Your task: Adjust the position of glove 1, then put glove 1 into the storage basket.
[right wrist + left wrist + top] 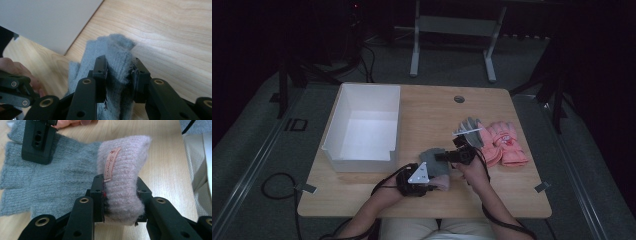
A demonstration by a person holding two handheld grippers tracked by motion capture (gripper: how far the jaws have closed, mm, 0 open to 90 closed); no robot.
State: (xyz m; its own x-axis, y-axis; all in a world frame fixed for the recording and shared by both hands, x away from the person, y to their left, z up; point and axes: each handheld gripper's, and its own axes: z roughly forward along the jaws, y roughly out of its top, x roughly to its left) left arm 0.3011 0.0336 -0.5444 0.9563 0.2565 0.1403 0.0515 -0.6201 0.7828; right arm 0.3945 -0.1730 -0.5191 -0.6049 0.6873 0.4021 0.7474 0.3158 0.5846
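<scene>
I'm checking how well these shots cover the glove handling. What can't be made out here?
- Grey glove: in the high view, both tongs and hands cover most of it.
- Label on the pink cuff: in the left gripper view, its writing is too blurred to read.
- White bin: cut off by the top edge in the right gripper view.
- Glove pile: too small in the high view to count.

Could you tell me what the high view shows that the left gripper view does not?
The high view alone takes in the white bin, the pink gloves at the table's right, another grey glove beside them and the person's forearms. The left gripper view alone reveals the label on the pinkish cuff clamped between the left gripper jaws. Both show the grey knit glove, held by both grippers on the wooden table, and the right gripper.
</scene>
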